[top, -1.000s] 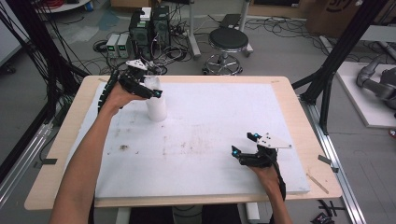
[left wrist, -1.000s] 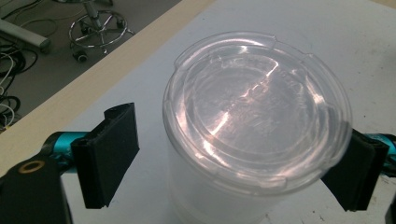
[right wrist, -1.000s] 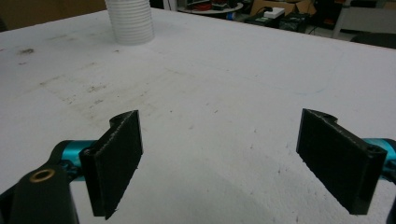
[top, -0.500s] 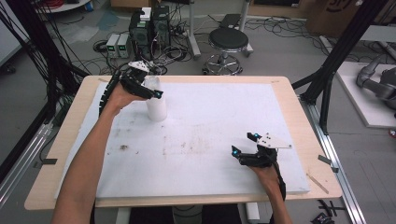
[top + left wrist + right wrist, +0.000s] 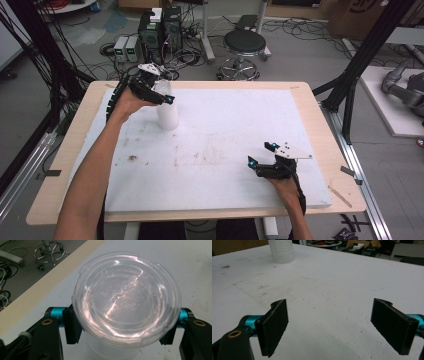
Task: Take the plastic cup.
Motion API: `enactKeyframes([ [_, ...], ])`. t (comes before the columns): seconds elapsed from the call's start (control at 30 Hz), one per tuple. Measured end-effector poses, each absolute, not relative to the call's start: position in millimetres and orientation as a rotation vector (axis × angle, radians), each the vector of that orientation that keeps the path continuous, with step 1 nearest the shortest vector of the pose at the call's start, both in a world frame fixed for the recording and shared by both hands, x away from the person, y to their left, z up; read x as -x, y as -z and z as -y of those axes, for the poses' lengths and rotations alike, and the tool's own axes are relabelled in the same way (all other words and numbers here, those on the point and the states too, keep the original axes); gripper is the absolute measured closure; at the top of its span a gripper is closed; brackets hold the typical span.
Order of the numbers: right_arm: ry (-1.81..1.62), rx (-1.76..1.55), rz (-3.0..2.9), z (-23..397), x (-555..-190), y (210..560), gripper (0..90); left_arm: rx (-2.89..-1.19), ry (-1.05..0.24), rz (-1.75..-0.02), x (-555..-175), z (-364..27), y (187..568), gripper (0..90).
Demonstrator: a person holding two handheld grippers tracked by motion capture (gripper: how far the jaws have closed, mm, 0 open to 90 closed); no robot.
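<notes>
Right, I have the left gripper (image 5: 159, 95) closed in on the clear lidded cup (image 5: 167, 111), which stands upright on the white foam board (image 5: 230, 130) near its far left corner. In the left gripper view the jaws have just been closing, and the two black pads (image 5: 72, 325) now sit against the cup (image 5: 125, 307) on opposite sides just under the rim of its lid, so I read this as a grip on the cup rather than a loose bracket. The wall looks thin and ribbed, and I judge it will buckle if I squeeze harder, so I would hold this pressure and not tighten further. Because the pads sit high, close under the lid, I would lift straight up from the board and keep the cup level; a tilt could let the lid catch on a pad and pop off, or let the cup swing under the pads. I cannot tell whether the cup holds anything, so I would move slowly. The right gripper (image 5: 261, 154) rests well away from the cup, at the near right of the board, its jaws spread wide with nothing between them, and from its own view the cup (image 5: 281, 251) stands far off. I would leave that hand parked there until the cup is moved.
</notes>
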State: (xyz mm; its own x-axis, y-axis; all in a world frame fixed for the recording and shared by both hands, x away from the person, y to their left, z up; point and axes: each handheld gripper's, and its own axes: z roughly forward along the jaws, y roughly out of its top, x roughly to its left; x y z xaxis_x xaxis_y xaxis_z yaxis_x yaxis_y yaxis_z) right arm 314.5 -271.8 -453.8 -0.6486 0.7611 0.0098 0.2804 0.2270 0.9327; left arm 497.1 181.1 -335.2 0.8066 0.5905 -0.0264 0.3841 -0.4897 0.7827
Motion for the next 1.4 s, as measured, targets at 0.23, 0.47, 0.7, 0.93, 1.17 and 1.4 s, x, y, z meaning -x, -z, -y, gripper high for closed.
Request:
enactKeyframes([
  [0.23,-1.416,-0.959,-2.055,272,-315,454,14.4,-2.110,-0.351,-0.694,-491,-183,303,34.6],
  [0.47,-1.418,-0.963,-2.061,271,-316,454,14.4,-2.043,-0.407,-0.650,-474,-190,250,36.4],
  [0.7,-1.413,-0.961,-2.061,271,-315,454,14.4,-2.006,-0.443,-0.612,-459,-198,215,37.2],
  [0.93,-1.415,-0.955,-2.060,272,-316,454,14.4,-1.965,-0.416,-0.562,-443,-200,214,37.2],
  [1.17,-1.411,-0.960,-2.064,271,-315,454,14.4,-1.889,-0.332,-0.440,-400,-202,237,37.2],
  [1.4,-1.421,-0.967,-2.070,272,-317,454,14.4,-1.822,-0.269,-0.386,-369,-208,266,37.2],
])
